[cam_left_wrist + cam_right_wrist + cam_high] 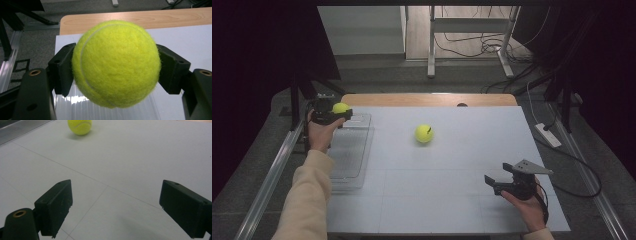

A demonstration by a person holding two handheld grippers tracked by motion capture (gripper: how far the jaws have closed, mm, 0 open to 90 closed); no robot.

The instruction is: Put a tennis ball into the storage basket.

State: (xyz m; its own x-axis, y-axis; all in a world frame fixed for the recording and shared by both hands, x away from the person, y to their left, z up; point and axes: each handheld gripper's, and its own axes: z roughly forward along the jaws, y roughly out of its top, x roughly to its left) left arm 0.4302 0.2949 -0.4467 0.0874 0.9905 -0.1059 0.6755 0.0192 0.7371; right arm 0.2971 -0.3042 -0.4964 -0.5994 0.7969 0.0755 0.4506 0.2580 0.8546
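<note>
- Yellow-green felt tennis ball with a white seam, clamped between the two black pads of the left gripper; pads pressed against opposite sides of the ball, jaws drawn in as far as the ball allows.
- Held off the surface, above the far end of a clear ribbed plastic tray lying along the left edge of the white table top, near its far left corner.
- In the left gripper view, glossy tray ribs visible directly beneath the ball; light wooden strip of the table's far edge behind it.
- Left hand wrapped around the gripper body, cream sleeve entering from the near edge.
- Second yellow-green tennis ball, resting free on the white table top, slightly left of centre and toward the far edge, well apart from both grippers; seen at the top of the right gripper view with a faint shadow beneath.
- Right gripper, near the right part of the near edge, pointed toward the left; jaws spread wide, nothing between the pads, bare white surface with thin seam lines below.
- Grey three-cornered plate on top of the right gripper; right hand gripping from below.
</note>
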